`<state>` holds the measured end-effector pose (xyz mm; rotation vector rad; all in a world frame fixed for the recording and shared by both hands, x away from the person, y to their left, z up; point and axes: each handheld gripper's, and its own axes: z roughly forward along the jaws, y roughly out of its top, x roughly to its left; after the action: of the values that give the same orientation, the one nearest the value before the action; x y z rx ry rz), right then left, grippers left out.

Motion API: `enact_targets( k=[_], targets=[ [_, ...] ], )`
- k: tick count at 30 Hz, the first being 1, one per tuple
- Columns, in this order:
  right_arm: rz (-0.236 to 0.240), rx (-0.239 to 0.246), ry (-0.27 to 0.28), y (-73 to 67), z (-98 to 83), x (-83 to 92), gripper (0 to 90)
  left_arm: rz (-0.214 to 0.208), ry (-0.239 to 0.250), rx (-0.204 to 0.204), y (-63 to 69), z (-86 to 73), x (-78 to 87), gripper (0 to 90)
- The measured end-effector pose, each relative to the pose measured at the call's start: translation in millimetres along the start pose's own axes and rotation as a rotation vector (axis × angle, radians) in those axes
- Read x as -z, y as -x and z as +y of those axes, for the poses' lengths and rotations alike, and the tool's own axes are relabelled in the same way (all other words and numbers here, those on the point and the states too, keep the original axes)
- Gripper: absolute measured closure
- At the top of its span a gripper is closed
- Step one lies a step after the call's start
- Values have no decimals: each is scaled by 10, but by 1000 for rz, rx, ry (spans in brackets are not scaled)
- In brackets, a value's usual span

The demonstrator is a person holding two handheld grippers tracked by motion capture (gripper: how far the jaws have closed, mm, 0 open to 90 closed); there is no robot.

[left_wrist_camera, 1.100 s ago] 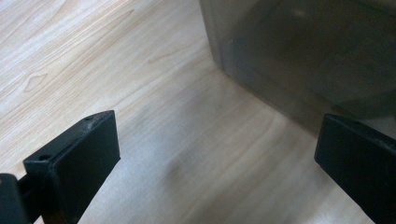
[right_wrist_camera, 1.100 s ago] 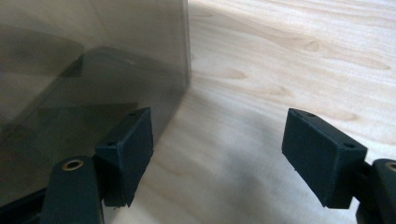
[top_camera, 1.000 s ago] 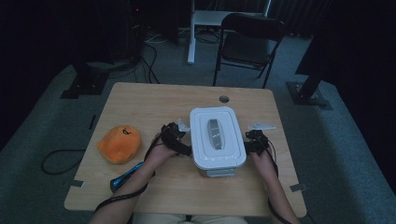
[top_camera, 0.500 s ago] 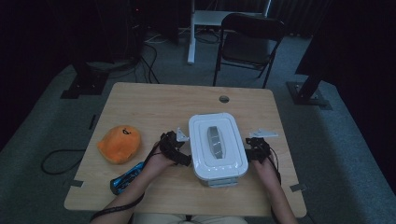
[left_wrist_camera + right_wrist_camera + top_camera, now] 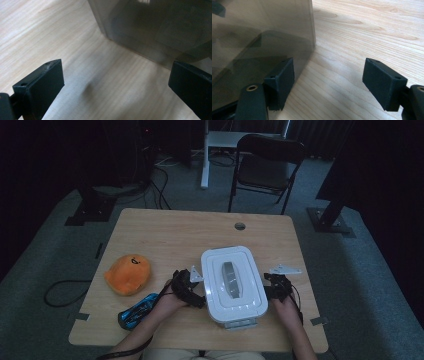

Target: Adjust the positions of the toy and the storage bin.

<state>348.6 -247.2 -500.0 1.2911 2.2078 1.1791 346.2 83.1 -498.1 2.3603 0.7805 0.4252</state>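
Dim high view, brighter soft-focus gripper views

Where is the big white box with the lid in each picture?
High view: the white lidded box sits on the wooden table, near its front edge, between the left gripper and the right gripper.
Left gripper view: its smoky see-through wall is at the upper right.
Right gripper view: the wall is at the upper left, one jaw against it.
Shared landmark: the light wood grain of the table.
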Motion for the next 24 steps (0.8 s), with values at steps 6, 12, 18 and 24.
enact_targets(
  k=[6, 12, 18, 24],
  targets=[
    [7, -16, -8, 91, -58, -21, 156, -61, 34, 40, 28, -75, -27, 6],
    [-55, -47, 7, 203, -81, 37, 136, -105, 13, 37, 69, -168, -50, 6],
    [-101, -62, 83, 277, -3, 300, 136, -132, -1, 34, 127, -250, -33, 6],
    [-78, -42, 163, 164, 184, 630, 218, -117, 6, 20, 160, -282, -30, 6]
  ],
)
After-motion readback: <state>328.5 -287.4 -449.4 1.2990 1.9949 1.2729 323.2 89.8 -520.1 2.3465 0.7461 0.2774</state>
